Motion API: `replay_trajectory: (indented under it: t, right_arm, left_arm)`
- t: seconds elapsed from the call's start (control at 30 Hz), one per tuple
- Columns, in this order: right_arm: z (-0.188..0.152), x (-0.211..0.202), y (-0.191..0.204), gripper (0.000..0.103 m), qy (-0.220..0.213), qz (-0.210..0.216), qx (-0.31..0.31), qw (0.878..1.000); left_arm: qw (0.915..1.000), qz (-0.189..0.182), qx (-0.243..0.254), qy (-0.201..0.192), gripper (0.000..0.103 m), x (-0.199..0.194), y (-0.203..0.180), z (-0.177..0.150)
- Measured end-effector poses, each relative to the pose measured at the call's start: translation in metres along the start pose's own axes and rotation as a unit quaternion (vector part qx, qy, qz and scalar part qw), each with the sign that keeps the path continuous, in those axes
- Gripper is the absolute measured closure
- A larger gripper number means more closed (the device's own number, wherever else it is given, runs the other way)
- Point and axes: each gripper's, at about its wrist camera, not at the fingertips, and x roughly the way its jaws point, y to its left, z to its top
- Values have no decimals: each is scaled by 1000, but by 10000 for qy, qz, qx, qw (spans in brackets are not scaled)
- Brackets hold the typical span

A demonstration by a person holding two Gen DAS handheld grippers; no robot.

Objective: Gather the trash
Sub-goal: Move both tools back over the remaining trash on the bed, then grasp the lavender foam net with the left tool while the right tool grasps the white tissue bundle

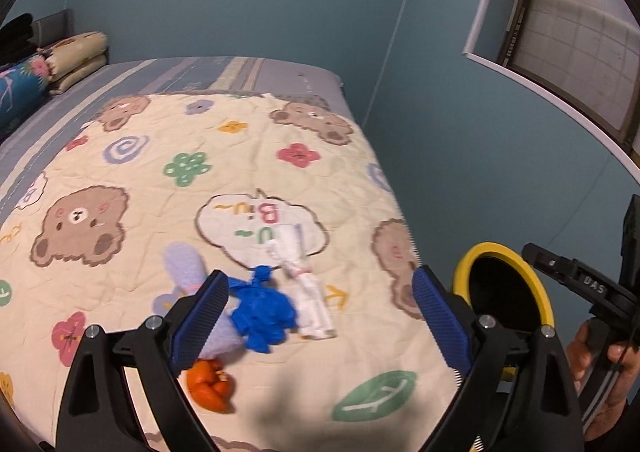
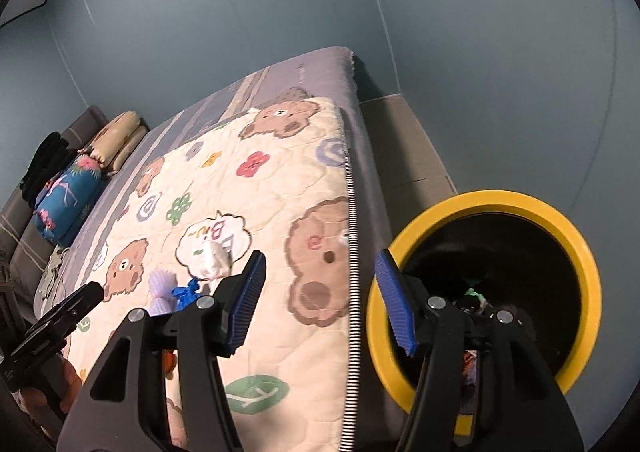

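Several pieces of trash lie on the bear-print quilt: a crumpled blue glove, a white tissue wad, a lilac paper piece and an orange peel. My left gripper is open and empty, just above the blue glove and tissue. My right gripper is open and empty, at the bed's edge beside the yellow-rimmed black bin. The bin holds some scraps. The blue glove, the tissue and the lilac piece also show in the right wrist view.
The bed stands against blue walls. Folded bedding and pillows are stacked at its far left end. A window is at the upper right. The bin stands on the floor right of the bed.
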Motion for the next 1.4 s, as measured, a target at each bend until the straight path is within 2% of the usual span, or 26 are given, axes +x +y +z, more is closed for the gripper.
replay_trajectory:
  t: [0.67, 1.4]
  right_arm:
    - [-5, 61, 66, 48, 469, 266, -425, 9976]
    - [-28, 159, 119, 48, 1235, 380, -813, 9883]
  left_arm:
    - [9964, 528, -620, 245, 14, 19, 91, -10]
    - [9855, 799, -1275, 784, 14, 85, 157, -26]
